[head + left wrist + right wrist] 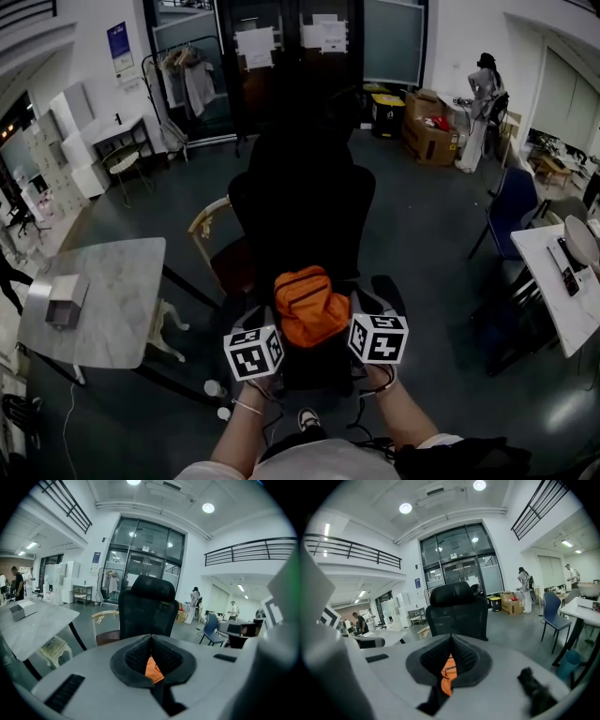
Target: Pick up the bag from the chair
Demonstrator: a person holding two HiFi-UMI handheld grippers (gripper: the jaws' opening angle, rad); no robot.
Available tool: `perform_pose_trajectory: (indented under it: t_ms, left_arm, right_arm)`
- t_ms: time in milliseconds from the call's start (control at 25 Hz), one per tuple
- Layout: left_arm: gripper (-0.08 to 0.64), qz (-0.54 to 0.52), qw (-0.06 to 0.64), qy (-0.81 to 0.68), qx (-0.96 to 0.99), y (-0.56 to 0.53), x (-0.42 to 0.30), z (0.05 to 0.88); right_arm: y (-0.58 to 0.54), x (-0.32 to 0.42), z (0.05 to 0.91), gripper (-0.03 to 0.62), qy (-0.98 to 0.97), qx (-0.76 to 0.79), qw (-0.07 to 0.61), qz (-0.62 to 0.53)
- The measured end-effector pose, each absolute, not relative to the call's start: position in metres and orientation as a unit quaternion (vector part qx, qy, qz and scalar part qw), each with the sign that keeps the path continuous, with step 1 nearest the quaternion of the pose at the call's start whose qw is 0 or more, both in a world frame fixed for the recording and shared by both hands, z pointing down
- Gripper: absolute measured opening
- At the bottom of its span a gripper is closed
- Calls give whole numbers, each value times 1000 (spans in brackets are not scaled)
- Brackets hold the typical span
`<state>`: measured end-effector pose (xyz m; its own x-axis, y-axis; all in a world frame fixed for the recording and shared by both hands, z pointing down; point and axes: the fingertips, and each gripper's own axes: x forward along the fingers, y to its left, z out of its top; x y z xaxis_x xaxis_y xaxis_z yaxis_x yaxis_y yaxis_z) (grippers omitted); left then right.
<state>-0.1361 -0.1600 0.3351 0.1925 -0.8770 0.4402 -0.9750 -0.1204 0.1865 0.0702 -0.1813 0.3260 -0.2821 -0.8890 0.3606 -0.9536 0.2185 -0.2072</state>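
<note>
An orange bag (pixel 310 305) lies on the seat of a black office chair (pixel 302 202), right in front of me. My left gripper (pixel 255 349) is at the bag's near left side and my right gripper (pixel 376 337) at its near right. In the left gripper view the jaws of the left gripper (pixel 151 637) meet at their tips, and a strip of the orange bag (pixel 153 669) shows in the gap beneath them. In the right gripper view the right gripper (pixel 451 637) is likewise shut, with the bag (pixel 446 673) below. The chair's backrest (pixel 147 609) rises just ahead.
A marble-topped table (pixel 103 291) holding a small box stands to the left, with a wooden chair (pixel 217 246) behind it. A white table (pixel 562 281) and a blue chair (pixel 511 208) are to the right. Bottles (pixel 215 388) stand on the floor by my left foot.
</note>
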Motion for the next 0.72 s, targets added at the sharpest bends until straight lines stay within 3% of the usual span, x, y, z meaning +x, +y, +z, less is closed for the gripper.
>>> perform_pose_trajectory:
  t_ms: [720]
  left_arm:
    - [12, 93, 262, -624, 730, -273, -171, 367]
  right_arm:
    - [-279, 47, 354, 32, -767, 597, 124, 201]
